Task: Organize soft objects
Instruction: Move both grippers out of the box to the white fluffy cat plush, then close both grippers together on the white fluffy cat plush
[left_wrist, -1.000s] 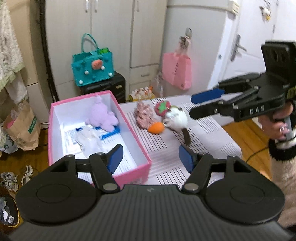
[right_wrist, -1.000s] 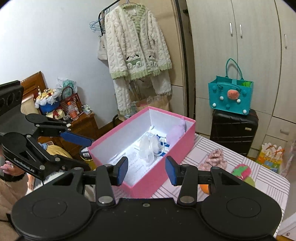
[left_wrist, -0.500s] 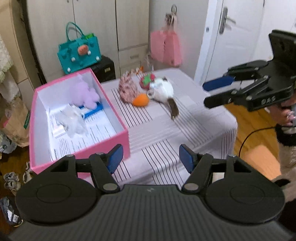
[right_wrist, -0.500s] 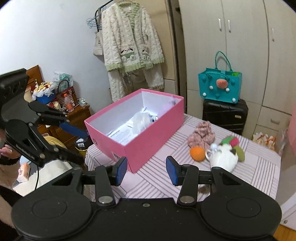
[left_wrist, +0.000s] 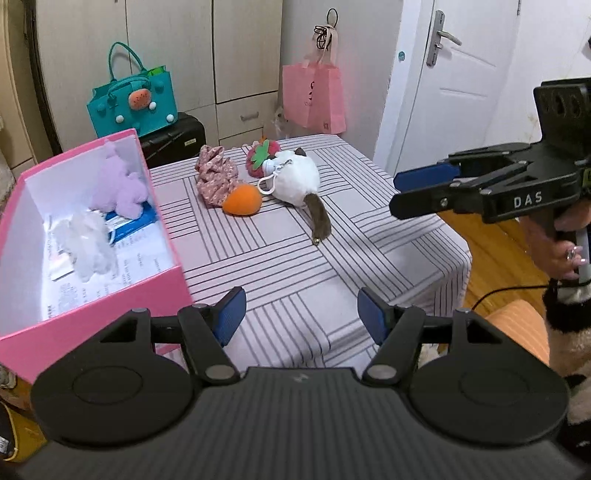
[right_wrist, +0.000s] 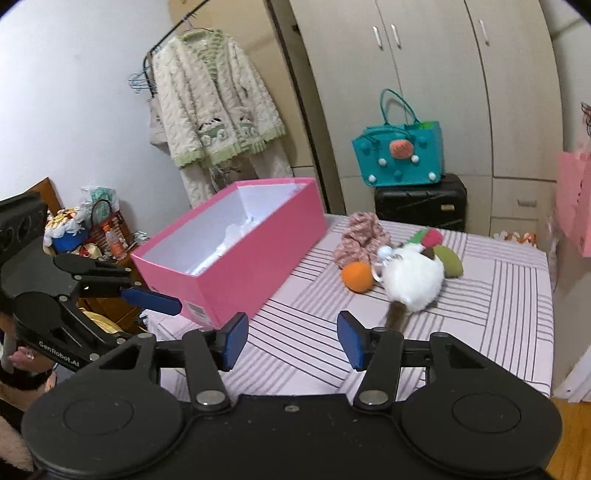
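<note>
Above the striped table (left_wrist: 369, 236), the left gripper (left_wrist: 298, 314) and right gripper (right_wrist: 291, 338) hang parted and empty, the right's jaws just widening. Soft toys (left_wrist: 295, 177) cluster at twelve o'clock; pink box (left_wrist: 110, 295) at ten.

Both wrist views look down from the near table edge, sharing the pink box (left_wrist: 92, 236) and white plush (right_wrist: 412, 282).

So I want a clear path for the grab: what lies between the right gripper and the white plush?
Only bare striped tablecloth, seen in the right wrist view, between the open right gripper and the white plush.
</note>
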